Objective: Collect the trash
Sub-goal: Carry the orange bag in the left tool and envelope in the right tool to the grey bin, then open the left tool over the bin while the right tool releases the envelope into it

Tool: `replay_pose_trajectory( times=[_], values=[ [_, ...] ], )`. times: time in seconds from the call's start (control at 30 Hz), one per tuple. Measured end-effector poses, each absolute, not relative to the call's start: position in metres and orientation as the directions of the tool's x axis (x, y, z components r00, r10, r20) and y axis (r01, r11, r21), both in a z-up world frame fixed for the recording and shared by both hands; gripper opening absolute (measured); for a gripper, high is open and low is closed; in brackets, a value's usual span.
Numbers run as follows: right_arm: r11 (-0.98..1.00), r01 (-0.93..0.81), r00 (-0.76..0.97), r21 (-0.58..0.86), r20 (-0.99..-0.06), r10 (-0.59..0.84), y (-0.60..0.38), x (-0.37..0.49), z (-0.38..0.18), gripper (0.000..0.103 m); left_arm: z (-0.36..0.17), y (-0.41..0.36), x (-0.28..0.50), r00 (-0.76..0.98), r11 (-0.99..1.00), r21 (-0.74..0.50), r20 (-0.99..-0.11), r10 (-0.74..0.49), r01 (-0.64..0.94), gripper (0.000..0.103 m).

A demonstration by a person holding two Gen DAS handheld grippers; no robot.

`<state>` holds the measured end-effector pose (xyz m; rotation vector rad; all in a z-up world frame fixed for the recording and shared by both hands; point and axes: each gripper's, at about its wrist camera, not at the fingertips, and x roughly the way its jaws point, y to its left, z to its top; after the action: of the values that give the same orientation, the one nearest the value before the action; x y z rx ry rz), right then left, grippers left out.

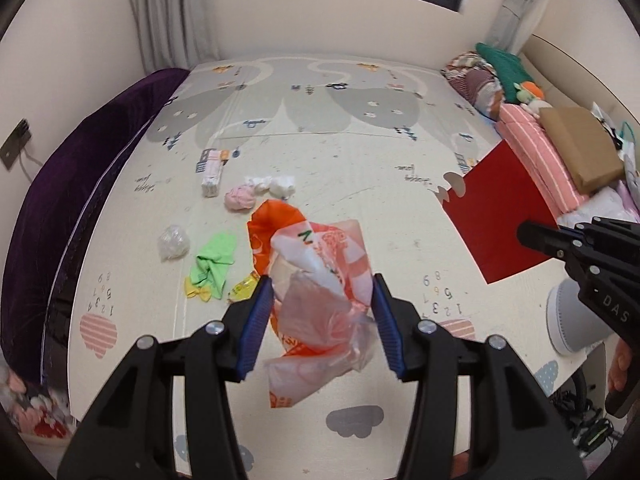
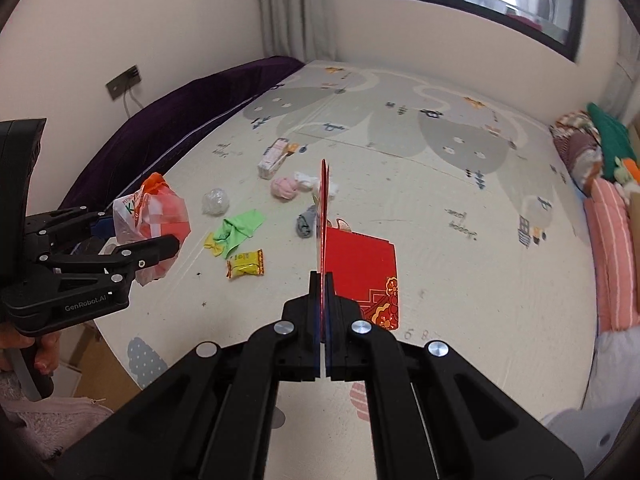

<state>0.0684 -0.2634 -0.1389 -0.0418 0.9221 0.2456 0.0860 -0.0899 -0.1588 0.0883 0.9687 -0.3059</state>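
An orange and white plastic bag (image 1: 316,280) hangs between the blue pads of my left gripper (image 1: 322,322), whose jaws stand wide; what holds the bag up is hidden. The bag (image 2: 150,216) and left gripper (image 2: 132,240) also show in the right wrist view. My right gripper (image 2: 322,312) is shut on a red envelope (image 2: 323,216), held edge-on above the play mat (image 2: 440,240); it shows flat in the left wrist view (image 1: 500,216). Loose trash lies on the mat: a green wrapper (image 2: 240,228), a yellow packet (image 2: 246,264), a clear plastic ball (image 2: 216,201), a pink wad (image 2: 284,188).
A second red envelope (image 2: 360,276) lies on the mat. A pink striped box (image 2: 274,158), white tissues (image 2: 304,180) and a grey sock (image 2: 306,222) lie farther out. A purple cushion (image 2: 168,132) lines the left edge. Folded bedding (image 2: 612,248) is stacked right.
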Motion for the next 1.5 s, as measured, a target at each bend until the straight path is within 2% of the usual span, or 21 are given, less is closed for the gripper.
replay_pose_trajectory(
  times=[0.23, 0.43, 0.63, 0.77, 1.0, 1.23, 1.3, 1.4, 1.43, 1.47, 1.5],
  values=[
    [0.994, -0.038, 0.623, 0.098, -0.776, 0.100, -0.353, 0.009, -0.119, 0.001, -0.129, -0.186, 0.058, 0.489, 0.870, -0.068, -0.804, -0.338, 0.489, 0.051],
    [0.986, 0.108, 0.671, 0.128, -0.741, 0.022, -0.462, -0.059, -0.100, 0.001, -0.106, -0.298, 0.026, 0.460, 0.764, -0.062, -0.766, -0.450, 0.642, 0.051],
    [0.956, 0.273, 0.682, 0.111, -0.723, -0.111, -0.592, -0.135, -0.079, 0.001, -0.093, -0.426, -0.009, 0.329, 0.645, -0.191, -0.734, -0.595, 0.740, 0.051],
    [0.918, 0.383, 0.666, 0.106, -0.720, -0.195, -0.670, -0.180, -0.079, 0.001, -0.093, -0.515, -0.037, 0.257, 0.549, -0.207, -0.717, -0.648, 0.810, 0.051],
    [0.872, 0.468, 0.638, 0.146, -0.738, -0.219, -0.763, -0.215, -0.092, 0.001, -0.109, -0.629, -0.079, 0.160, 0.428, -0.187, -0.740, -0.653, 0.884, 0.052],
    [0.818, 0.531, 0.642, 0.221, -0.735, -0.218, -0.815, -0.228, -0.107, 0.001, -0.126, -0.689, -0.097, 0.101, 0.354, -0.161, -0.780, -0.617, 0.921, 0.055],
    [0.803, 0.543, 0.645, 0.245, -0.734, -0.212, -0.825, -0.233, -0.110, 0.004, -0.128, -0.700, -0.099, 0.112, 0.356, -0.146, -0.784, -0.610, 0.923, 0.068],
    [0.793, 0.554, 0.643, 0.252, -0.735, -0.216, -0.833, -0.238, -0.111, 0.015, -0.128, -0.712, -0.101, 0.102, 0.355, -0.152, -0.790, -0.605, 0.922, 0.073],
    [0.791, 0.560, 0.641, 0.246, -0.734, -0.225, -0.835, -0.240, -0.110, 0.025, -0.129, -0.713, -0.101, 0.100, 0.356, -0.155, -0.791, -0.604, 0.922, 0.073],
    [0.790, 0.563, 0.641, 0.242, -0.732, -0.233, -0.836, -0.242, -0.109, 0.032, -0.129, -0.715, -0.102, 0.097, 0.354, -0.157, -0.792, -0.603, 0.922, 0.073],
    [0.789, 0.567, 0.640, 0.237, -0.730, -0.240, -0.838, -0.244, -0.109, 0.033, -0.129, -0.716, -0.103, 0.094, 0.351, -0.157, -0.793, -0.601, 0.923, 0.073]
  ],
)
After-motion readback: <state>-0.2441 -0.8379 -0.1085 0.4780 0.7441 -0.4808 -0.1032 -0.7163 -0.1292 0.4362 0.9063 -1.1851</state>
